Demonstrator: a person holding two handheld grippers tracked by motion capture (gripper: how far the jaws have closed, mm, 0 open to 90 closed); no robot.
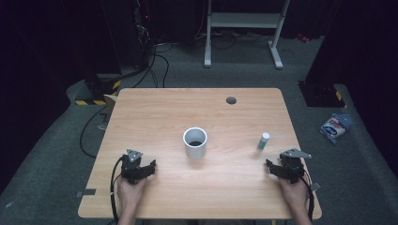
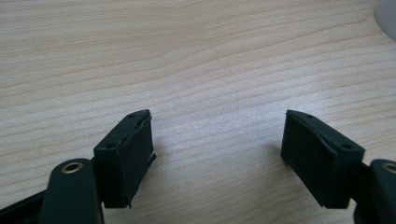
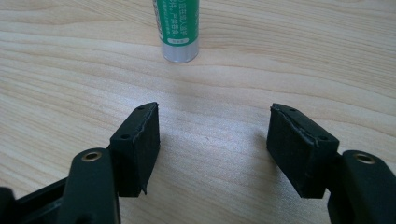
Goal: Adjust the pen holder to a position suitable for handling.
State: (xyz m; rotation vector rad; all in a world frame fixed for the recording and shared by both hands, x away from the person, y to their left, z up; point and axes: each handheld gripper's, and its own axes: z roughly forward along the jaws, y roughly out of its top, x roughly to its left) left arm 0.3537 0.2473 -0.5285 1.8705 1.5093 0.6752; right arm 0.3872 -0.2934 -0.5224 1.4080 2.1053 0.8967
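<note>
So the wooden desk (image 1: 155, 112) is sitting in a dark room on grey carpet, and there isn't much on it. A white cup (image 1: 195, 143) is standing upright pretty much dead centre, open end up, dark inside. A small glue stick (image 1: 263, 141) with a green label and white cap is standing upright over toward the desk's right edge, well apart from the cup. There's also a round dark cable hole (image 1: 231, 100) near the far edge, a bit right of the middle.

The left gripper (image 1: 145, 169) is resting near the desk's near-left corner, held in the person's left hand (image 1: 129, 190), and its jaws are spread wide. In the left gripper view the left gripper (image 2: 217, 149) is gripping nothing, just bare wood grain between the pads, with a sliver of the cup (image 2: 386, 16) peeking in at the top right corner.

The right gripper (image 1: 274, 168) is sitting near the near-right corner in the right hand (image 1: 293, 190), and it's spread wide as well. In the right gripper view the right gripper (image 3: 214, 142) is pointing at the glue stick (image 3: 177, 32), which is standing a little ahead of the jaws and slightly left of the gap, not touching either pad.

Off the desk, a blue and white packet (image 1: 334, 126) is lying on the carpet to the right, and cables (image 1: 155, 65) are trailing around on the floor beyond the far edge.
</note>
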